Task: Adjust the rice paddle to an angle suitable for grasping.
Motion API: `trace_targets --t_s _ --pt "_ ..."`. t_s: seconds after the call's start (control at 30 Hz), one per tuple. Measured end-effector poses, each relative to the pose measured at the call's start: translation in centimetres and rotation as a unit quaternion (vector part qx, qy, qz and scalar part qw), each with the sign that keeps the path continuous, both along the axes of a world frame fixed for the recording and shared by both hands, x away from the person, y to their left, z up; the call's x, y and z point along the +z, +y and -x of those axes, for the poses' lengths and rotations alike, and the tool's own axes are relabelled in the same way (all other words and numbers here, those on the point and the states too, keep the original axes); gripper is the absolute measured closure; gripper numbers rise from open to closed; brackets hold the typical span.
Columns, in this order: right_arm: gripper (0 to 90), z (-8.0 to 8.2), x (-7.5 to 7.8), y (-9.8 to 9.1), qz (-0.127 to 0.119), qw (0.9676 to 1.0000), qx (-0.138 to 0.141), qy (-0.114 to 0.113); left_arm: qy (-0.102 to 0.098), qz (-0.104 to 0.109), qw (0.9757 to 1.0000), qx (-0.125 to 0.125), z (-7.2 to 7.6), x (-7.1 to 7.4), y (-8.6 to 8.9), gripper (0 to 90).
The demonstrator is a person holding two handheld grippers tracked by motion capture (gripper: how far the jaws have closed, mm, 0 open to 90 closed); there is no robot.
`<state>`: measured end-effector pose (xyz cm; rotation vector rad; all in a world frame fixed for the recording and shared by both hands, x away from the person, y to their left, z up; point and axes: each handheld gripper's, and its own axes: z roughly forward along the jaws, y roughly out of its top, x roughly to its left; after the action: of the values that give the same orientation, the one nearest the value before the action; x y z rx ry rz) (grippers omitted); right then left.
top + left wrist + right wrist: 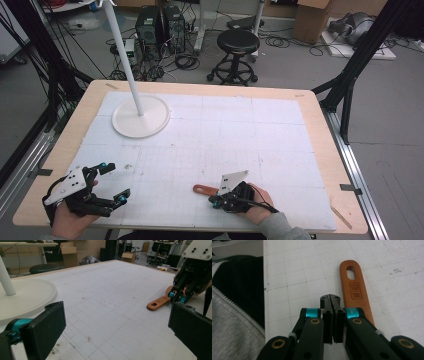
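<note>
A brown wooden handle (202,189) with a slot hole at its end lies flat on the white gridded mat (225,135) near the front edge. My right gripper (215,202) rests just beside it, jaws pressed together with nothing between them. In the right gripper view the handle (355,287) runs along the right side of the shut right gripper (330,298) and passes under its linkage. At the front left my left gripper (115,182) stands open and empty. The left gripper view looks between the wide-apart jaws of the left gripper (117,330) at the handle (158,303) and the right gripper (177,296).
A white round base (141,117) with a slanted white pole (122,55) stands on the mat at the back left. The wooden table edge (330,145) frames the mat. A stool (237,42) and cables are on the floor beyond.
</note>
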<state>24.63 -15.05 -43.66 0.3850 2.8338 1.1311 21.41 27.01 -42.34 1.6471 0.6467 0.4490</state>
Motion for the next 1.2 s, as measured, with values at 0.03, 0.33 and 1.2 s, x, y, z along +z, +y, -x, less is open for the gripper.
trace_targets --t_s 0.03,0.33,1.2 --pt "88.7 -0.1 0.0 0.0 0.0 1.0 -0.001 -0.001 0.0 0.0 1.0 0.0 0.0 0.0 0.0 1.7" --pt "88.8 -0.7 0.0 0.0 0.008 0.9999 -0.014 -0.004 0.001 0.002 1.0 -0.002 -0.1 0.0 0.0 1.8" --pt "87.1 -3.3 0.1 -2.1 -0.003 0.9927 -0.12 0.004 0.001 0.0 1.0 0.0 -0.1 0.0 0.1 1.7"
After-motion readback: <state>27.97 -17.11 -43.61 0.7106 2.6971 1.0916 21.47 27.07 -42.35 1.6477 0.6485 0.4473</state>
